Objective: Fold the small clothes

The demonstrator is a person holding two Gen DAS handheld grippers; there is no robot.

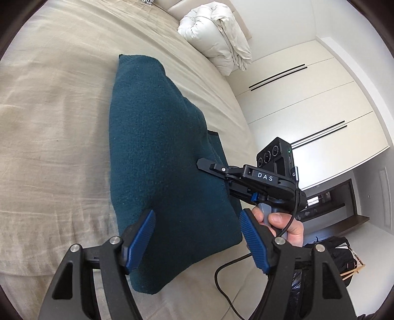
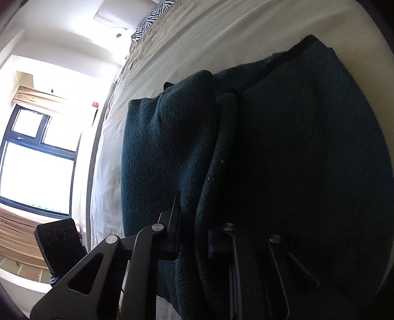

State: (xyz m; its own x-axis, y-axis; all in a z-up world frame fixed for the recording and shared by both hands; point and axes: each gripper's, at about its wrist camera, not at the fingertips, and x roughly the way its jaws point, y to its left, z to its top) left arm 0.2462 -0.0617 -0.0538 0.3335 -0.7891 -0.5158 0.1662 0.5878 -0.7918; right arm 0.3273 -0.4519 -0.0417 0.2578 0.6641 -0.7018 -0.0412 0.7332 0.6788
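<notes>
A dark teal knitted garment (image 1: 157,152) lies folded lengthwise on the beige bed cover (image 1: 54,118). My left gripper (image 1: 197,236) hovers over its near end with its blue pads (image 1: 141,236) wide apart and nothing between them. From the right, my right gripper (image 1: 200,164) reaches onto the garment's right edge, held by a hand (image 1: 283,221). In the right wrist view the right gripper (image 2: 193,236) is shut on a raised fold of the teal garment (image 2: 295,147), with cloth pinched between its jaws and hiding the fingertips.
A bundled white duvet (image 1: 216,34) sits at the far end of the bed. White wardrobe doors (image 1: 307,103) stand to the right. A black cable (image 1: 221,278) trails over the bed's near edge. A zebra-print pillow (image 2: 154,17) and a window (image 2: 37,160) show in the right wrist view.
</notes>
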